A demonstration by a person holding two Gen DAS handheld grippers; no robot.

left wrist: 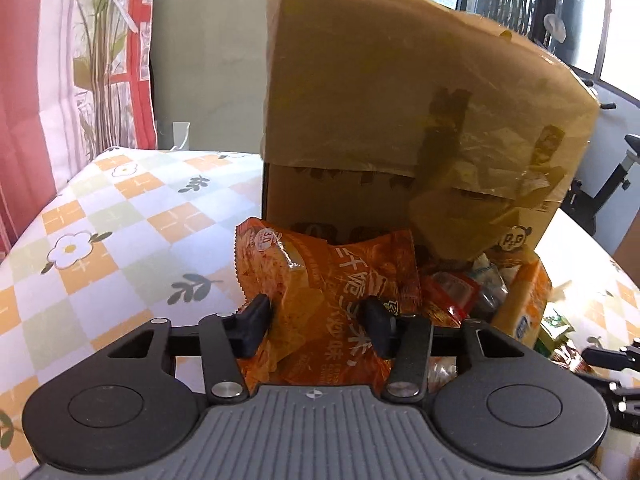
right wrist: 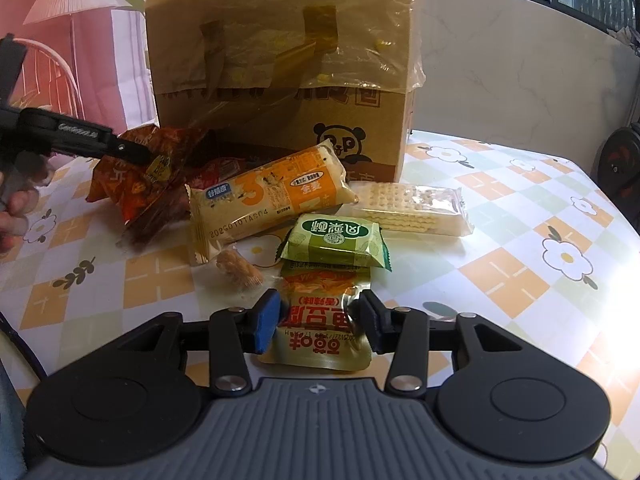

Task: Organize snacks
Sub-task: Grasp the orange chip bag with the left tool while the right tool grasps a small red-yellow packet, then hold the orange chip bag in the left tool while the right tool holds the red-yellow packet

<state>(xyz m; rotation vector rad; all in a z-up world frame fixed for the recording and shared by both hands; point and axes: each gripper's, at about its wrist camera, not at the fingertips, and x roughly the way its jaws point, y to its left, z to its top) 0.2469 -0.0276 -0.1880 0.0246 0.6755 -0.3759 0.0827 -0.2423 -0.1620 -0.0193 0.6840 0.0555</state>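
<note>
My left gripper (left wrist: 318,320) is shut on an orange snack bag (left wrist: 320,276), held just in front of the taped cardboard box (left wrist: 400,100); the bag also shows in the right wrist view (right wrist: 140,176), pinched by the left gripper's black finger. My right gripper (right wrist: 318,316) is shut on a yellow tofu snack packet (right wrist: 320,336) low over the table. Ahead of it lie a green pastry packet (right wrist: 334,240), a yellow-orange cracker pack (right wrist: 264,196), a clear wafer cracker pack (right wrist: 412,208) and a small loose twisted pastry (right wrist: 238,270).
The cardboard box (right wrist: 280,60) with a panda logo stands at the back of the checkered flower tablecloth (right wrist: 520,240). More red and orange packets (left wrist: 452,292) are piled at its foot. A wall and windows lie behind the table.
</note>
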